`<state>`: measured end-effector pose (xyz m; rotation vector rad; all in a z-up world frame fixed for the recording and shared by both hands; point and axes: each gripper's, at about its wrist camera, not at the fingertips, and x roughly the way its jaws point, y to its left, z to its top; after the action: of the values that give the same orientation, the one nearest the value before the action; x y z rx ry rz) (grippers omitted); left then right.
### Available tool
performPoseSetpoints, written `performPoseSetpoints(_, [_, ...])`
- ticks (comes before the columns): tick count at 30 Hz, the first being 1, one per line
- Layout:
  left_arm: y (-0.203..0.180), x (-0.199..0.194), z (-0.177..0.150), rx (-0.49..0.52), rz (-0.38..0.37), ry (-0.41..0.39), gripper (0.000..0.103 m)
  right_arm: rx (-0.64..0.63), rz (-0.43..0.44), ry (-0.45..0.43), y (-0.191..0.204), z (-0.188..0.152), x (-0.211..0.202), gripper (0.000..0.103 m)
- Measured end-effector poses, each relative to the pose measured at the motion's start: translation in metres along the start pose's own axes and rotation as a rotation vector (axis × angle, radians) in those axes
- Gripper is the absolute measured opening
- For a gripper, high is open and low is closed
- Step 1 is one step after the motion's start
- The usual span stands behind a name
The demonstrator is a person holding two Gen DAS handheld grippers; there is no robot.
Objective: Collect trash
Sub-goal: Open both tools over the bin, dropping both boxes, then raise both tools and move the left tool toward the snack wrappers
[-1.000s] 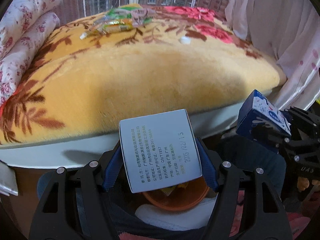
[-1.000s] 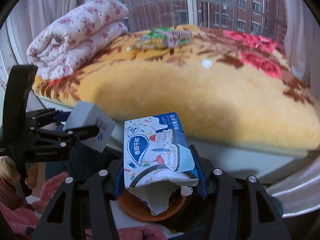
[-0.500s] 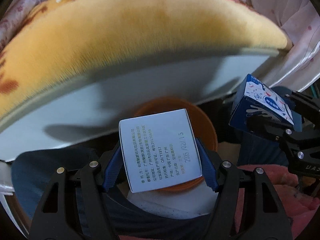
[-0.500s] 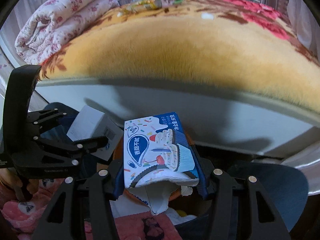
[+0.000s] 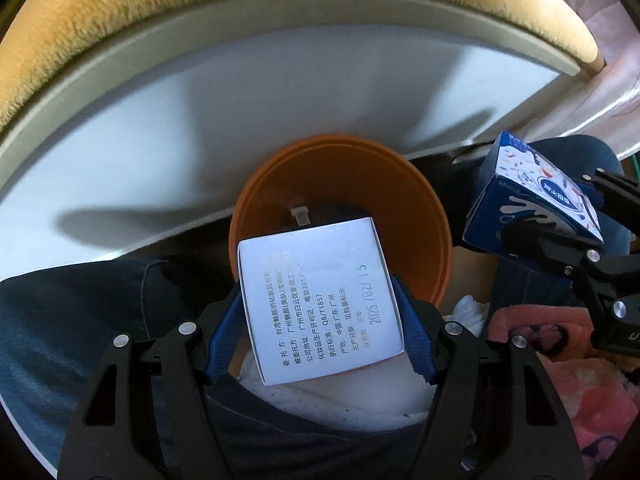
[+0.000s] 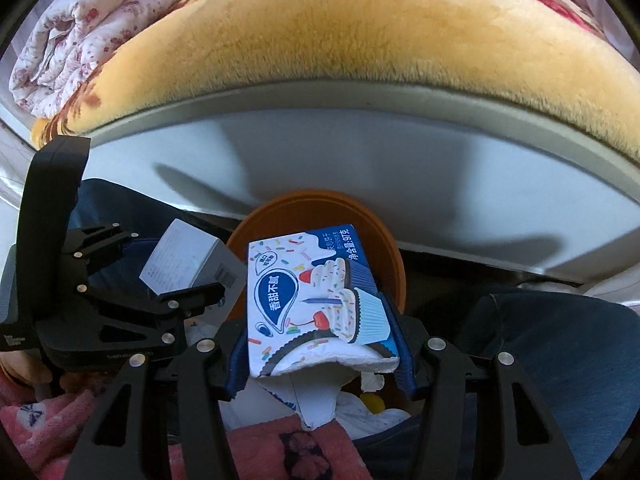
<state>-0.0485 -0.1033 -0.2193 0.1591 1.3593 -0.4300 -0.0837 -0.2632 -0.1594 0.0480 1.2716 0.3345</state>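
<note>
My left gripper (image 5: 320,312) is shut on a white carton (image 5: 318,304) printed with Chinese text and a date. It hangs over the near rim of an orange bin (image 5: 412,216) standing against the bed base. My right gripper (image 6: 316,328) is shut on a blue cake box (image 6: 312,296) with a torn lower flap, just above the same orange bin (image 6: 372,224). The cake box (image 5: 532,196) shows at the right of the left wrist view, and the white carton (image 6: 184,264) at the left of the right wrist view.
The white bed base (image 5: 200,128) and its yellow plush blanket (image 6: 340,32) fill the space above the bin. A folded floral quilt (image 6: 80,28) lies on the bed at far left. The person's jeans (image 5: 80,320) and pink slippers (image 5: 552,360) flank the bin.
Both grippers tilted downward, from facing the bed top to facing the floor. The orange bin came fully into view below the two boxes. Both boxes stayed gripped.
</note>
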Motion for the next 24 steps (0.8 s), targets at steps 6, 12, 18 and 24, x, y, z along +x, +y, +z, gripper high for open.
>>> performPoseSetpoints(6, [-0.001,0.004,0.004,-0.014,-0.005,0.021,0.068,0.005,0.005,0.011,0.003,0.0,0.004,0.059])
performPoseSetpoints(12, [0.005,0.008,0.006,-0.041,0.004,0.034,0.08,0.038,-0.002,-0.026,-0.004,0.001,-0.003,0.08])
performPoseSetpoints(18, [0.006,0.004,0.003,-0.055,0.016,0.027,0.083,0.048,-0.001,-0.038,-0.007,0.002,-0.007,0.08])
performPoseSetpoints(24, [0.006,0.0,0.002,-0.046,0.024,0.018,0.083,0.05,-0.008,-0.049,-0.007,0.0,-0.01,0.08])
